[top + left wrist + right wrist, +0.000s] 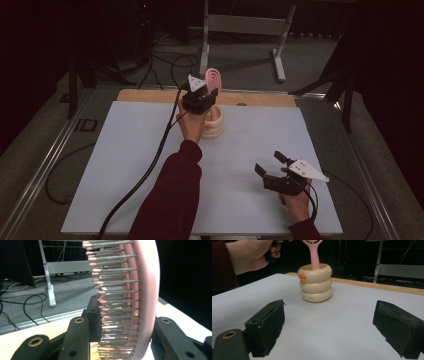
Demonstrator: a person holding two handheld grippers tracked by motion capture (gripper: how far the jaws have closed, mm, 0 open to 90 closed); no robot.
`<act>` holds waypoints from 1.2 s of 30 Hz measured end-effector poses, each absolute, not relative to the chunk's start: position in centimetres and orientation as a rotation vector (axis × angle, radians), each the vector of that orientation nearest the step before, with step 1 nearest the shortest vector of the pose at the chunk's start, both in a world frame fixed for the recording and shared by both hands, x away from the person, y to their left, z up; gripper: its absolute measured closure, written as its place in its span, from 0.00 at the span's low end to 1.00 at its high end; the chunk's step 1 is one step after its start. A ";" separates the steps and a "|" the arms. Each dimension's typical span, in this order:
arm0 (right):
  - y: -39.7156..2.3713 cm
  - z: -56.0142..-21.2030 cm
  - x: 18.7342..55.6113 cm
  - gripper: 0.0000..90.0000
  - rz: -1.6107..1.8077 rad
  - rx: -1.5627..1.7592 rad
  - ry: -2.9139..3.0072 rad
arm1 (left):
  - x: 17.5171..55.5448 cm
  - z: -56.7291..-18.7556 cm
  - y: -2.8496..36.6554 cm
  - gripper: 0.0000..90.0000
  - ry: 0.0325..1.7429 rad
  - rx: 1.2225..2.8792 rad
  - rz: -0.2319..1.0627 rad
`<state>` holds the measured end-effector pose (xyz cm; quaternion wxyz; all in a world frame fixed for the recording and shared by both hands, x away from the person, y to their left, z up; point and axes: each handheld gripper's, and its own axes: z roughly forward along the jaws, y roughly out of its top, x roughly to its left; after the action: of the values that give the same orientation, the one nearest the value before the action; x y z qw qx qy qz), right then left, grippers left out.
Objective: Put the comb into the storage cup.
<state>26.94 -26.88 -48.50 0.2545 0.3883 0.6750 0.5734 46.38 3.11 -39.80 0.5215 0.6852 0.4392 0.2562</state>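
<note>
The right gripper (270, 163) rests open-jawed while the left gripper (206, 95) clamps the pink hairbrush (213, 78) upright, handle down in the cream holder (315, 285).

Left gripper (207, 96): jaws clamping, arm in a dark red sleeve reaching far across the table. Right gripper (270, 165): jaws gaping wide, holding nothing, hand resting low at the near edge.

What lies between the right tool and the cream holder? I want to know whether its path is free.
Nothing: in the right gripper view, bare white table cover runs from the open right tool to the cream holder.
</note>
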 end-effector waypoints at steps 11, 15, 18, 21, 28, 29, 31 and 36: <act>-26.8 -48.5 26.9 0.12 1.556 1.056 1.836 | 46.3 -40.3 2.8 0.71 1.056 1.651 0.607; -26.8 -48.5 26.9 0.12 1.558 1.055 1.836 | 46.3 -40.5 2.7 0.71 1.061 1.651 0.606; -26.8 -48.5 27.0 0.12 1.555 1.053 1.838 | 46.4 -40.6 2.6 0.71 1.060 1.654 0.605; -26.8 -48.6 27.0 0.12 1.553 1.053 1.837 | 46.4 -40.7 2.5 0.71 1.061 1.658 0.604; -26.8 -48.6 27.0 0.12 1.551 1.055 1.837 | 46.4 -41.1 2.6 0.71 1.067 1.672 0.604; -26.8 -48.6 27.0 0.12 1.551 1.055 1.838 | 46.4 -41.1 2.6 0.71 1.069 1.672 0.604; -26.8 -48.6 27.0 0.12 1.551 1.055 1.837 | 46.4 -41.3 2.6 0.71 1.072 1.665 0.602; -26.8 -48.6 27.0 0.12 1.552 1.056 1.839 | 46.4 -41.5 2.9 0.71 1.084 1.665 0.601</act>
<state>27.02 -26.77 -48.63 0.2540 0.3886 0.6769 0.5712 46.43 2.89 -41.53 0.5081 0.6908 0.4500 0.2494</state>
